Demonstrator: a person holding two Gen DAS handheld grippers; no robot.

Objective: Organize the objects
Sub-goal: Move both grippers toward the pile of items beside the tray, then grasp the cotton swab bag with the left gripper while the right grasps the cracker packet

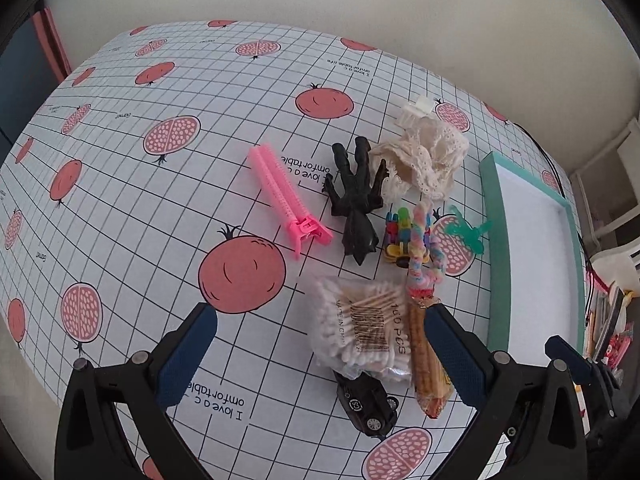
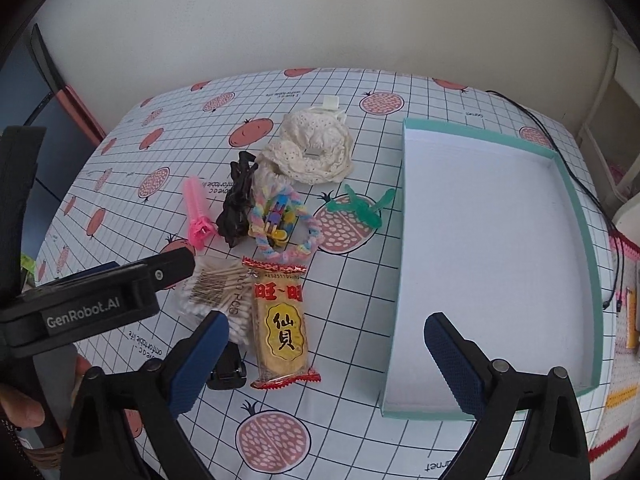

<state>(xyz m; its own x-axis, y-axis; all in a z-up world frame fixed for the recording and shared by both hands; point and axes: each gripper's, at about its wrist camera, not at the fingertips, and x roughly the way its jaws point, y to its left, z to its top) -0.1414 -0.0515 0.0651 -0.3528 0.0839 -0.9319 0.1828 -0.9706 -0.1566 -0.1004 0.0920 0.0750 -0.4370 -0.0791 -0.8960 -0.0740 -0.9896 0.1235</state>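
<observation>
A cluster of small items lies on the pomegranate-print tablecloth: a pink hair clip, a black figurine, a cream lace cloth, a green plastic piece, a colourful toy with a pastel braided loop, a cotton swab pack, a rice cracker packet and a small black toy car. A teal-rimmed white tray sits to the right with nothing in it. My left gripper hangs open above the swab pack. My right gripper is open, between the cracker packet and the tray.
A black cable runs along the tray's far and right side. Beige wall stands behind the table. Shelving and coloured clutter sit off the table's right edge. A hand holds the left gripper's body at the lower left of the right wrist view.
</observation>
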